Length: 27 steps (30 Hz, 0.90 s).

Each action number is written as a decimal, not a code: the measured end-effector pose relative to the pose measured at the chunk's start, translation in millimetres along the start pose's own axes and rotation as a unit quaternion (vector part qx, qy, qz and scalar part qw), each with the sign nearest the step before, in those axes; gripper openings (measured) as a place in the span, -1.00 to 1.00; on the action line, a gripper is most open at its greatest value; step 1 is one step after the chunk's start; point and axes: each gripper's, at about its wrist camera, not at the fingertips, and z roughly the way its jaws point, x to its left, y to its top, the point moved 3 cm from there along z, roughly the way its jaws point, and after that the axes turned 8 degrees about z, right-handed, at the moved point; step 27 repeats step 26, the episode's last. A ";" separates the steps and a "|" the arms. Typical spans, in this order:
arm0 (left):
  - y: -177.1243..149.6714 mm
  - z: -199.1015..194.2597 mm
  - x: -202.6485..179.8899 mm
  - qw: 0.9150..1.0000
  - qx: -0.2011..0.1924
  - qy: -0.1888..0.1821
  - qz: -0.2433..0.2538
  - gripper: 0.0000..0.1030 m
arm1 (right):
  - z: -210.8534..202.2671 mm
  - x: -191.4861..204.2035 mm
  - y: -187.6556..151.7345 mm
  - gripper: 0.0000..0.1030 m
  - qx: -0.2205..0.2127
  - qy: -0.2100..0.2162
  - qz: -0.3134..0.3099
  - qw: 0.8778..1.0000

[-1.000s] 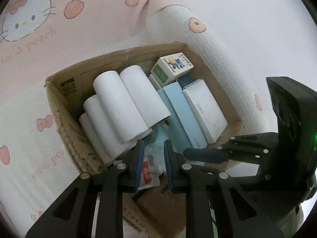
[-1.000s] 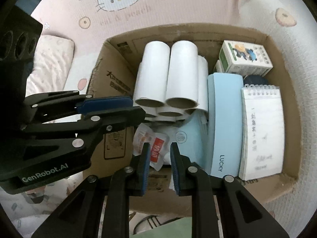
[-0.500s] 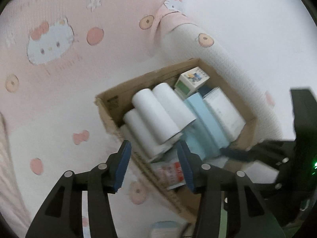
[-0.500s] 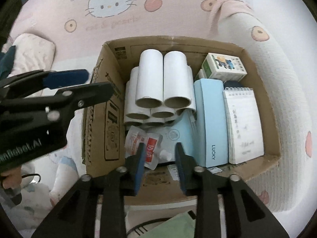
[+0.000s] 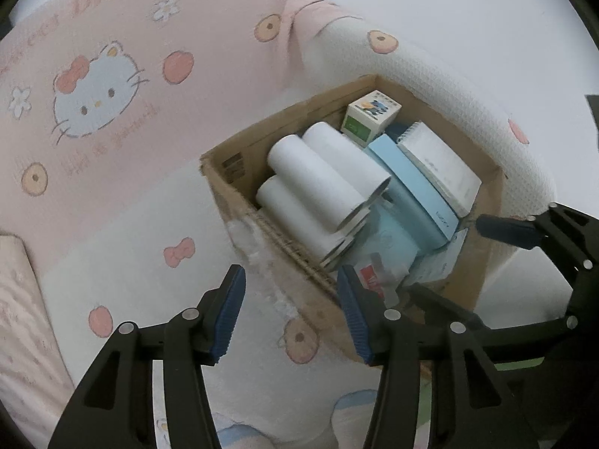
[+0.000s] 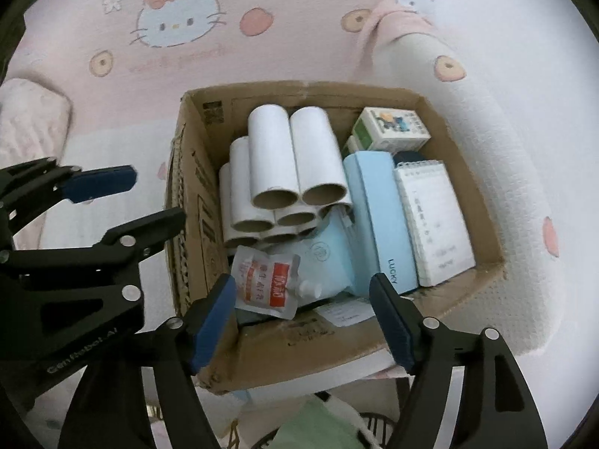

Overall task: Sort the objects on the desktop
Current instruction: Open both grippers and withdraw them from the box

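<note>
Cardboard box (image 6: 374, 340) holds white paper tubes (image 6: 292, 161), a pale blue case (image 6: 382, 220), a spiral notepad (image 6: 434, 224). White-and-red spouted pouch (image 6: 267, 280) lies at near-left corner, long axis crosswise, just ahead of right gripper (image 6: 303, 318), fingers spread, empty. Left gripper (image 5: 292, 314) spread too, off box's side; right nearer.

We saw a pink cartoon-cat blanket (image 6: 179, 26) spread behind, a white quilted cover (image 6: 501, 119) with peach dots at the right, and a green cloth (image 6: 318, 426) at the bottom edge.
</note>
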 end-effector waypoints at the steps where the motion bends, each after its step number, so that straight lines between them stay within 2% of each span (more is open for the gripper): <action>1: -1.3 -0.7 2.6 1.000 0.002 0.000 -0.002 0.13 | -2.2 2.5 0.1 0.46 -0.003 -0.009 -0.001 1.000; 5: -7.7 0.2 8.0 0.999 0.021 0.018 0.017 0.19 | -11.5 10.1 -3.5 0.50 -0.016 -0.052 -0.014 0.998; 8: -12.7 1.3 12.2 1.000 0.025 0.010 0.012 0.19 | -15.4 16.1 -4.7 0.51 -0.023 -0.075 -0.026 0.997; 15: -17.6 2.5 14.8 1.000 0.031 -0.007 0.002 0.20 | -14.8 20.0 -4.4 0.52 -0.022 -0.072 -0.029 0.997; 27: -13.4 3.5 2.9 0.999 0.028 0.011 0.018 0.20 | -10.8 2.5 -7.9 0.52 -0.019 -0.073 -0.012 0.997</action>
